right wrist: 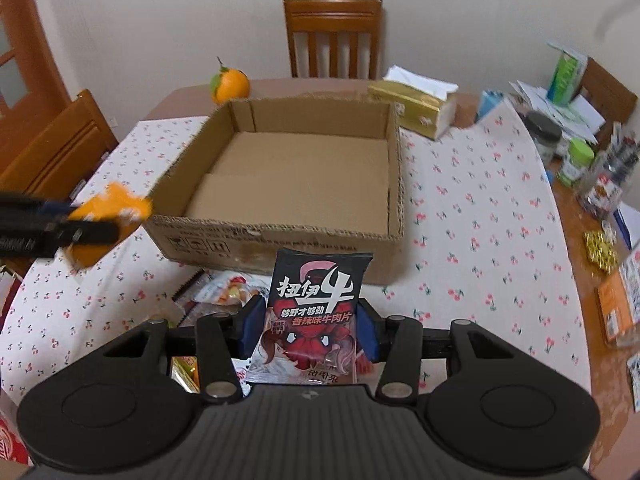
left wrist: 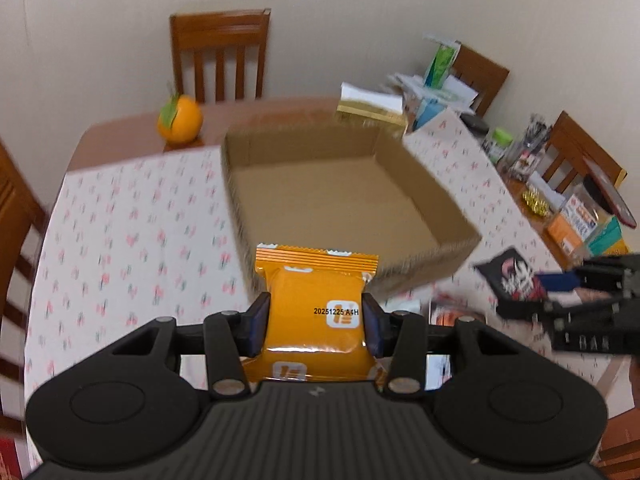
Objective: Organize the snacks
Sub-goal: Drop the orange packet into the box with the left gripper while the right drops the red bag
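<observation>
My left gripper (left wrist: 316,322) is shut on an orange snack packet (left wrist: 316,296) and holds it above the table, just short of the near wall of an open cardboard box (left wrist: 440,200). My right gripper (right wrist: 308,326) is shut on a black and red beef snack packet (right wrist: 316,304), also in front of the box (right wrist: 400,168). The box floor is bare. The right gripper with its dark packet (left wrist: 512,280) shows at the right of the left wrist view. The left gripper with the orange packet (right wrist: 108,216) shows at the left of the right wrist view.
More snack packets (right wrist: 216,292) lie on the flowered tablecloth (right wrist: 480,220) under my right gripper. An orange fruit (right wrist: 231,85) and a tissue box (right wrist: 416,106) stand behind the box. Jars (right wrist: 544,136) and clutter crowd the right edge. Wooden chairs (right wrist: 332,36) surround the table.
</observation>
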A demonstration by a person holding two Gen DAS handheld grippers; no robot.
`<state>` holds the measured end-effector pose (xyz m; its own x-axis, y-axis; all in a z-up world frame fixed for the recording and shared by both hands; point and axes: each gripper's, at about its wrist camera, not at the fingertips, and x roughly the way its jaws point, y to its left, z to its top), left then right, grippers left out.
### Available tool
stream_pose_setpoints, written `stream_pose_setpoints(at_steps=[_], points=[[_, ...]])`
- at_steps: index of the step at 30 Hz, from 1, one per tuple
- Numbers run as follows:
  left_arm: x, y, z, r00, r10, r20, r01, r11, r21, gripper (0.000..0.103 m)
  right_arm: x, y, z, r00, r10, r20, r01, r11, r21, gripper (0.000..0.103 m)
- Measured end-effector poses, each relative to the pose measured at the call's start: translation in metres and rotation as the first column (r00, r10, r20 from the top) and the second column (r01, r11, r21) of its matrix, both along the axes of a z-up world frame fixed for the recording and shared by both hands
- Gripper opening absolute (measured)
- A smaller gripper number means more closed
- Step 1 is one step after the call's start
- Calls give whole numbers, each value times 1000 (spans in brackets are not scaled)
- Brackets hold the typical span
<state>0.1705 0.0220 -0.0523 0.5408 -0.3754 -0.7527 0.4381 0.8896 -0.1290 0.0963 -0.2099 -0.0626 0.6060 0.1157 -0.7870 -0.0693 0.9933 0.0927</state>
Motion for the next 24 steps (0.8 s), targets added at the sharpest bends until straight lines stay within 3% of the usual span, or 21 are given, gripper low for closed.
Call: stream_pose_setpoints(at_steps=[6,15,17,18,19,24], points=[[38,-26,1,999,-8,50,7,1000,4,45,2,-3,7,1000,5,17,-5,1000,9,53],[94,-48,-30,998,33,59,-34,999,21,47,5,-12,6,1000,-26,8,26,1000,5,53],[100,-49,-35,995,64,80,-67,997,33,62,7,-14,6,999,-31,5,31,1000,3,53],[100,-47,-35,993,79,93,-82,996,34,78,7,-15,6,999,-34,4,34,999,1,53],[100,-45,-34,990,97,104,-100,994,31,87,8,-15,6,999,-35,3,35,999,-1,53],[83,-28,-23,984,128,123,-130,991,9,91,15,-15,7,1000,-24,1,24,1000,-5,53]])
